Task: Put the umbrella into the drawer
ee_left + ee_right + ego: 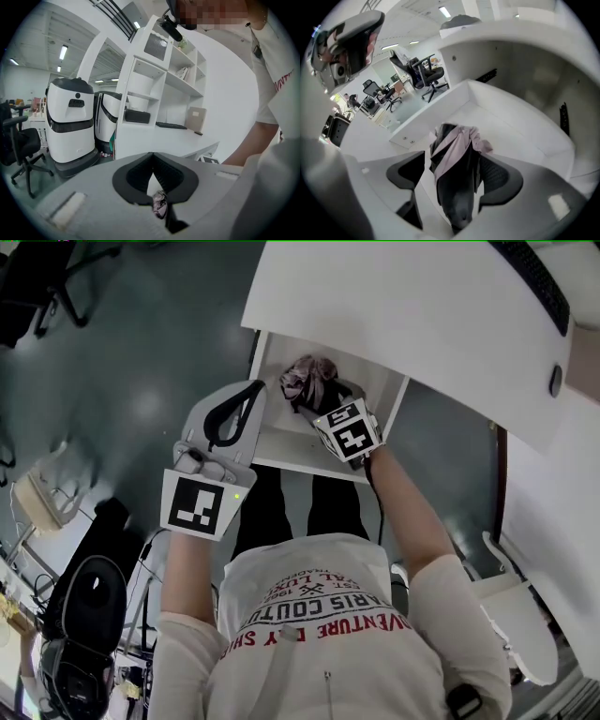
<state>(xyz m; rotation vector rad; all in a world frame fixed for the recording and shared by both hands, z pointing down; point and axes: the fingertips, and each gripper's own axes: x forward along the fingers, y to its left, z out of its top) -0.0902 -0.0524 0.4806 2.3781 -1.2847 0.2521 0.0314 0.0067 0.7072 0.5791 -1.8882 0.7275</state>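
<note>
so the right gripper [453,161] had its jaws spread really wide, with the folded black and dusty-pink fabric umbrella [457,190] standing between them. One black pad [407,174] was clearly off the cloth with a gap showing, and the other pad sat right up against the dark fabric. It didn't look like a squeeze to me, more like the umbrella was just leaning there. Its loose pink folds bunched out past the fingertips, toward the back of the open white drawer [298,463]

the umbrella was inside the drawer's outline, roughly mid-width and closer to the back than to the front panel. Couldn't tell if its far end was actually touching the drawer floor. The right gripper pointed steeply down into the drawer from the front

the left gripper [152,155] had its jaws closed tip to tip with nothing in them. You could just see a scrap of the umbrella through the little gap under the tips. It hung just outside the drawer's left wall, near the front corner, and pointed much flatter than the other one

the drawer stuck out from under a white desk top [403,315], with dark grey-green floor [141,352] off to its left. The person's white shirt with red lettering [319,615] was on the front side of the drawer. Well away from the drawer, in the left gripper view, stood two white rounded machines with black bands [70,122], a black office chair [18,140] and a tall white shelf unit [159,84]
</note>
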